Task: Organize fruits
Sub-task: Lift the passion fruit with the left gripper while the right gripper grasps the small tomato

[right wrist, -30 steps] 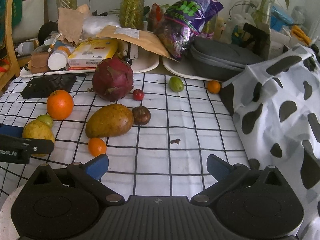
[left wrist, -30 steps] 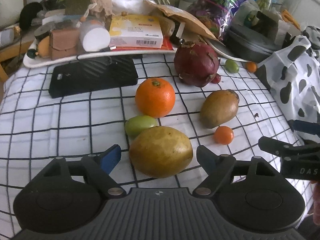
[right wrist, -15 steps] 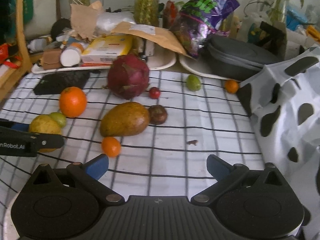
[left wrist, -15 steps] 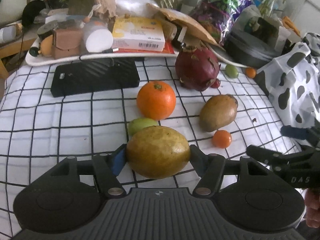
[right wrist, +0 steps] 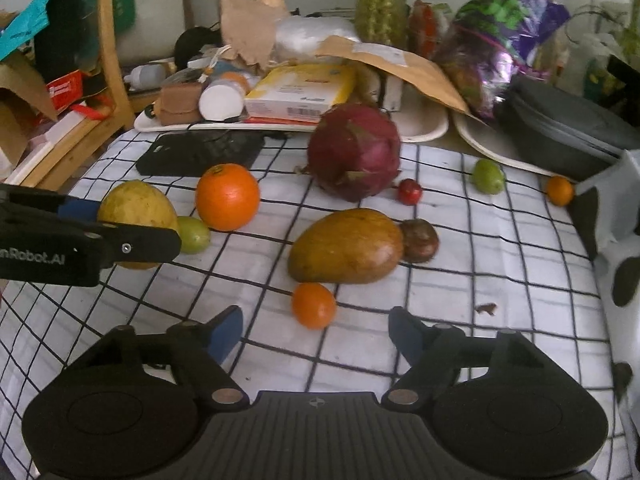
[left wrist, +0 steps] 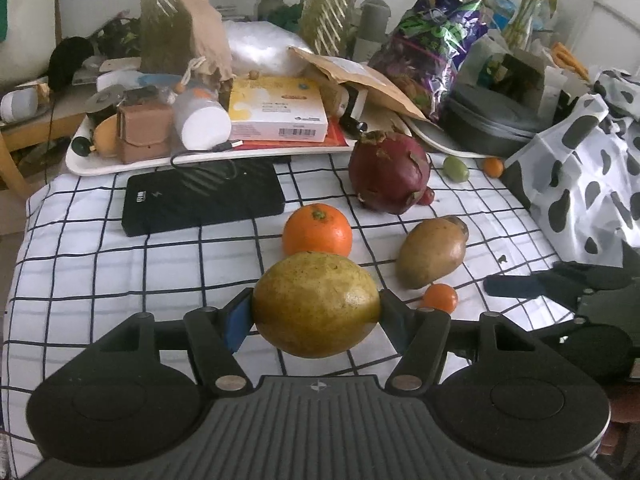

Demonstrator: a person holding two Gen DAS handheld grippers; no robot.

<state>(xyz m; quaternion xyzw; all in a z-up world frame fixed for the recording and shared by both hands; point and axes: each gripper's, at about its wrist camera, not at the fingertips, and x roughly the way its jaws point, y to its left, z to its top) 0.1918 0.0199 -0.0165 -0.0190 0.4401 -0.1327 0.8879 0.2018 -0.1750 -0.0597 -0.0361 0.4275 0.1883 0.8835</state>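
Left tongs (left wrist: 316, 312) clamp the yellow-green mango (left wrist: 316, 309); right tongs (right wrist: 316, 330) stand apart, jaws just narrowing, nothing between them; small orange (right wrist: 313, 305) just ahead on the checked cloth (right wrist: 500, 264).

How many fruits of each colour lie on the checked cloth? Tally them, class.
Orange: 3
Yellow-brown: 2
Green: 2
Red or magenta: 2
Dark brown: 1
Total: 10

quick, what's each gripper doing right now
left gripper: shut on the yellow-green fruit
right gripper: open, jaws just been closing, nothing between them
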